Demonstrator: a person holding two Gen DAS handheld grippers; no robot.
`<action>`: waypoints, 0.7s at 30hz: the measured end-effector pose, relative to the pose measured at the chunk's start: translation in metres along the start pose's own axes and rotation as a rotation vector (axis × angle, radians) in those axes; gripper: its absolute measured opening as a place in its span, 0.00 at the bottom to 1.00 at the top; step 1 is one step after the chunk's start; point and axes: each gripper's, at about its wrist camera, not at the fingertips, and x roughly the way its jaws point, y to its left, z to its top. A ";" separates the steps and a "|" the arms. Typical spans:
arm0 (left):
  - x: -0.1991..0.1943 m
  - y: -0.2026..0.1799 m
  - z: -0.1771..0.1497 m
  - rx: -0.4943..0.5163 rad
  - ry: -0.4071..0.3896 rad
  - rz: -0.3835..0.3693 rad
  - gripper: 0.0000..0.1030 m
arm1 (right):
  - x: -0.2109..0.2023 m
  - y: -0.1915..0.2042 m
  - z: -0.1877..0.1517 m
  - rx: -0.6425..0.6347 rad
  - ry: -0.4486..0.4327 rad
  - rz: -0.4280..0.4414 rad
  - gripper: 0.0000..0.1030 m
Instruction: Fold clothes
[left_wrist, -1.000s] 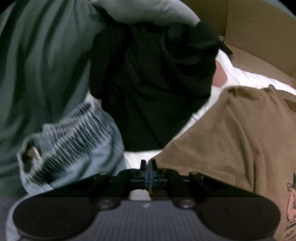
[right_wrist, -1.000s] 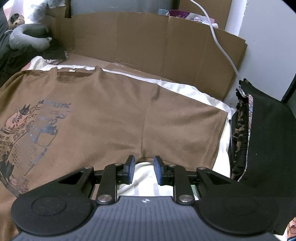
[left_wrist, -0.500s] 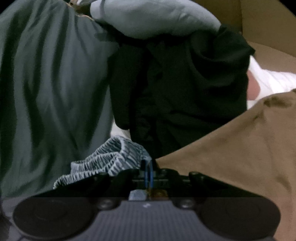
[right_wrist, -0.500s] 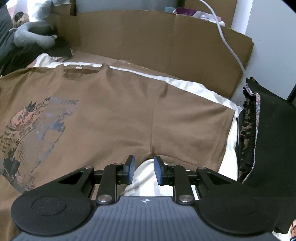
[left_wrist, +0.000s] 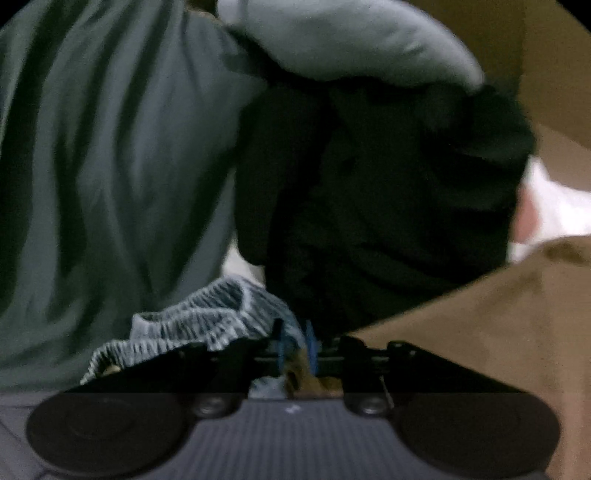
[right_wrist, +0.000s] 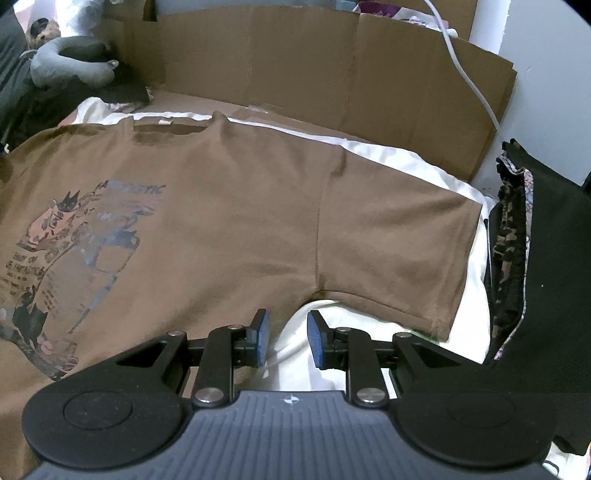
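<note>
A brown printed T-shirt (right_wrist: 221, 221) lies flat, face up, on a white sheet (right_wrist: 406, 162). My right gripper (right_wrist: 288, 332) hangs open just below the shirt's armpit, over bare sheet, with nothing between its fingers. In the left wrist view the shirt's other sleeve (left_wrist: 498, 325) fills the lower right. My left gripper (left_wrist: 295, 339) sits at that sleeve's edge. Its jaws are opening, and a bit of brown cloth still lies in the narrow gap between the blue pads, which no longer pinch it.
Left of the shirt lies a heap of clothes: a grey-green garment (left_wrist: 92, 166), a black one (left_wrist: 369, 203) and a blue-white striped elastic waistband (left_wrist: 192, 321). Cardboard (right_wrist: 295, 62) walls the far side. Dark folded clothes (right_wrist: 546, 277) lie to the right. A grey plush (right_wrist: 66, 62) rests far left.
The left gripper slid with the sleeve edge toward the heap of clothes, then its shut pads parted a little. The right gripper kept its place, open.
</note>
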 end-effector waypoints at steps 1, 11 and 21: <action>-0.010 -0.002 -0.004 0.006 -0.009 -0.017 0.20 | -0.001 -0.001 -0.001 0.002 -0.002 0.001 0.30; -0.083 -0.022 -0.072 0.020 -0.007 -0.159 0.31 | -0.023 -0.013 -0.010 0.032 -0.025 0.000 0.32; -0.092 -0.001 -0.104 -0.205 0.021 -0.179 0.31 | -0.039 -0.023 -0.027 0.068 -0.016 0.024 0.33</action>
